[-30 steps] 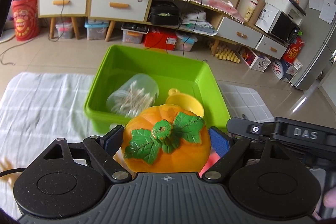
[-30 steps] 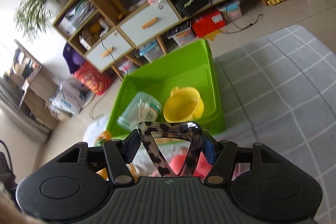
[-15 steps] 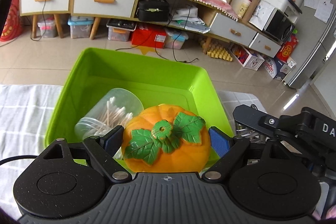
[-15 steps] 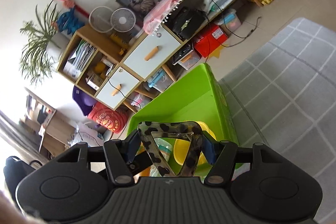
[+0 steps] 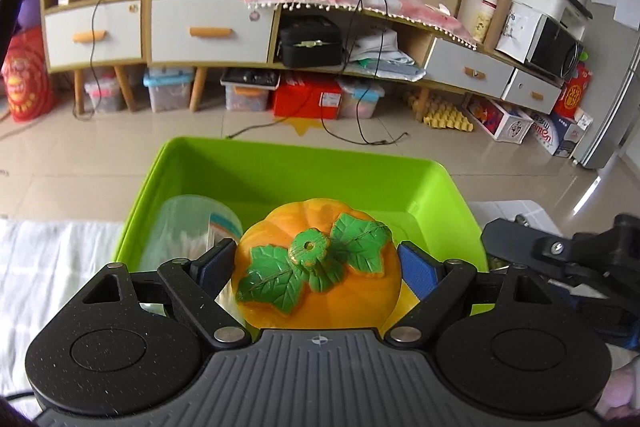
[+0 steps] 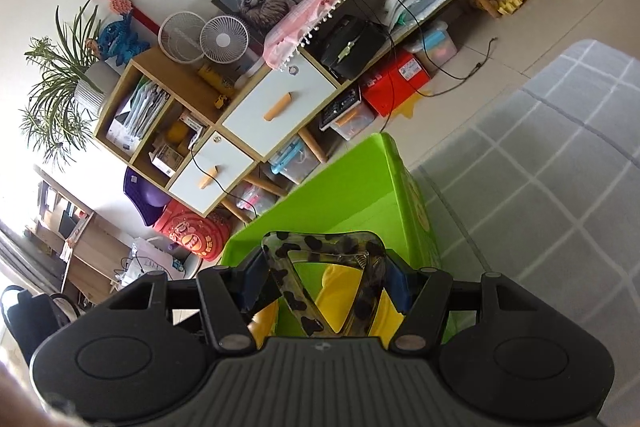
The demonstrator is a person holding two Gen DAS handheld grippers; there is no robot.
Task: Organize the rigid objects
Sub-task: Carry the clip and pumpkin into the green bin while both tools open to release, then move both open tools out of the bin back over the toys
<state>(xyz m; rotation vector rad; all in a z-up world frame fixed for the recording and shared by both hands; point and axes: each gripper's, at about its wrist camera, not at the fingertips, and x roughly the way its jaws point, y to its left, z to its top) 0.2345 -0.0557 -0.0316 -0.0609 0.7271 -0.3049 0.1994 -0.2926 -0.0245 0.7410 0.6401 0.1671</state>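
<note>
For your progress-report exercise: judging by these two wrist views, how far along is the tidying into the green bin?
Done: a jar of cotton swabs and a yellow cup already lie in the green bin.
In hand: the left gripper holds an orange pumpkin over the bin; the right gripper clamps a spotted hair clip.
Left: releasing both into the bin.

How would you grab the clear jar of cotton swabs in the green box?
Grip the clear jar across its round sides, coming down from above. It lies tipped against the green box's left wall, so only its curved upper flank is open; the pumpkin crowds its right.
</note>
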